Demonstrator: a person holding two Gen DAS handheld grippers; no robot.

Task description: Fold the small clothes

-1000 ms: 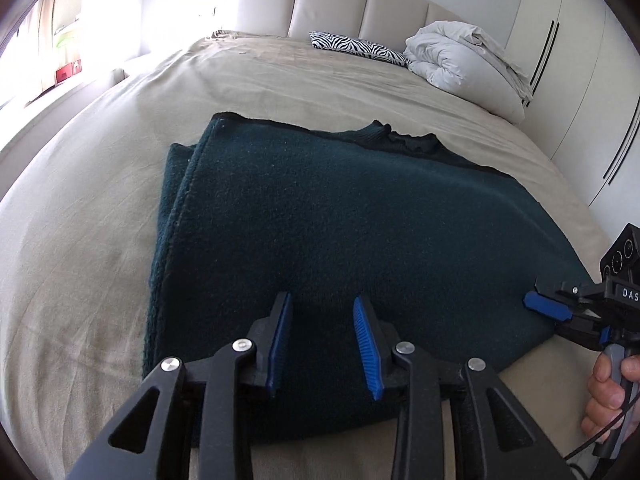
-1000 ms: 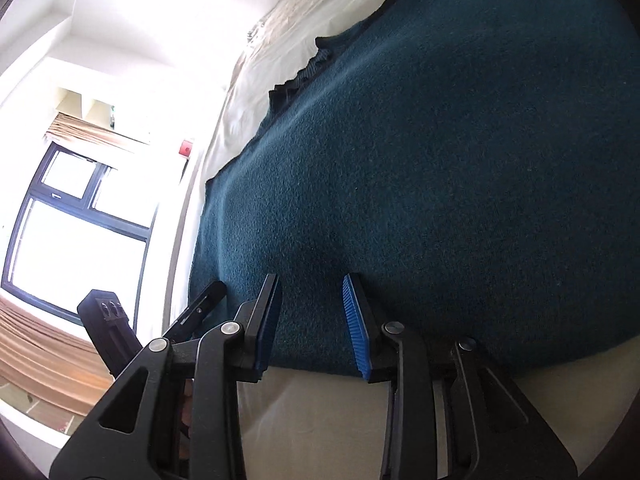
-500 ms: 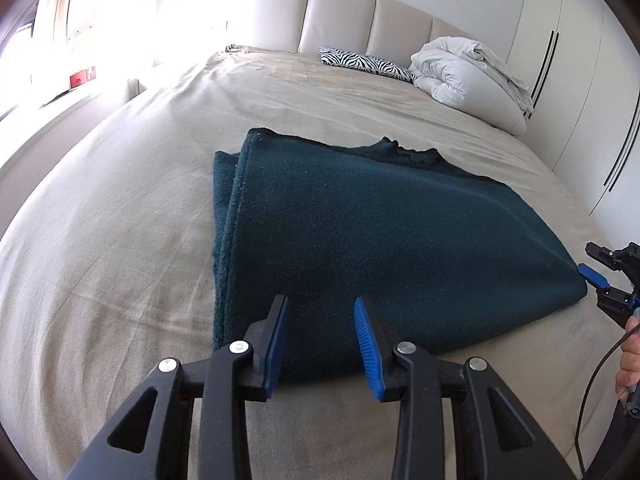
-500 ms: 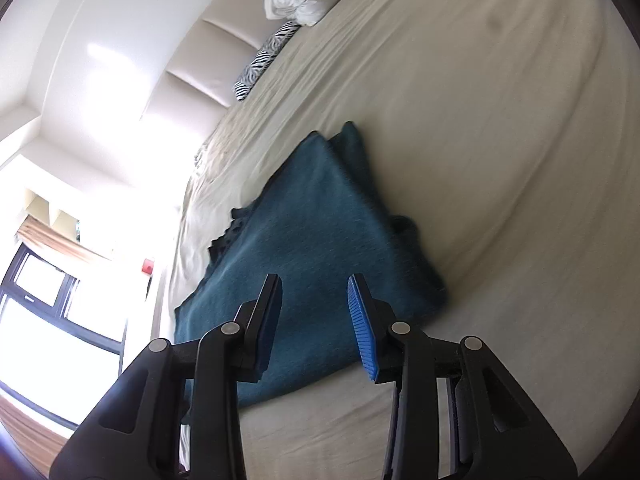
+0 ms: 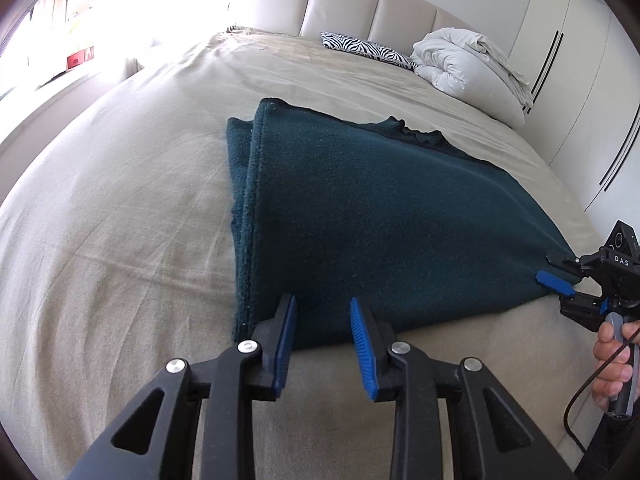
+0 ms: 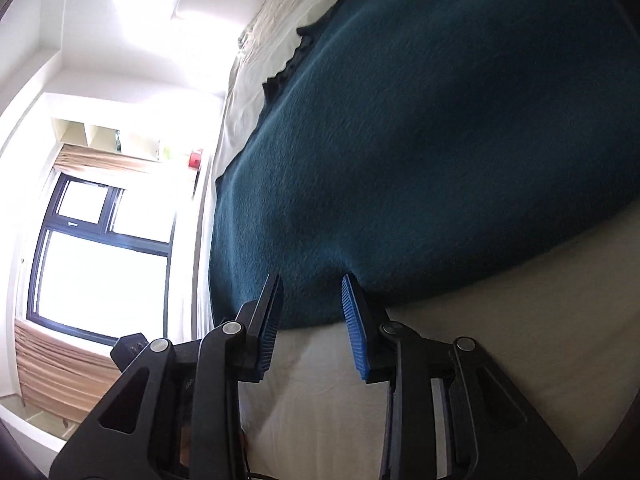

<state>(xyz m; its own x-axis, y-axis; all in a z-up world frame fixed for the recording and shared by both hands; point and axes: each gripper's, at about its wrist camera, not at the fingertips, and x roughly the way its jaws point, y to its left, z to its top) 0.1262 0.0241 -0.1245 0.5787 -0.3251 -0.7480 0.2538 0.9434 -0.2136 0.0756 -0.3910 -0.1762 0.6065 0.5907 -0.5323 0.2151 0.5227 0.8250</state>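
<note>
Folded dark teal garment (image 5: 380, 216) lying on beige bed (image 5: 120, 220), left gripper (image 5: 322, 338) hovering unclenched at near edge, right gripper (image 6: 310, 322) straddling near right corner, gripping nothing

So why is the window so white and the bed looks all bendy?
Right wrist view: daylight through the window washes it out to glare, and the picture is tipped sideways. Left wrist view: the fisheye lens curves the bed; its top-left corner is overexposed too, yet the teal garment looks sharp.
</note>
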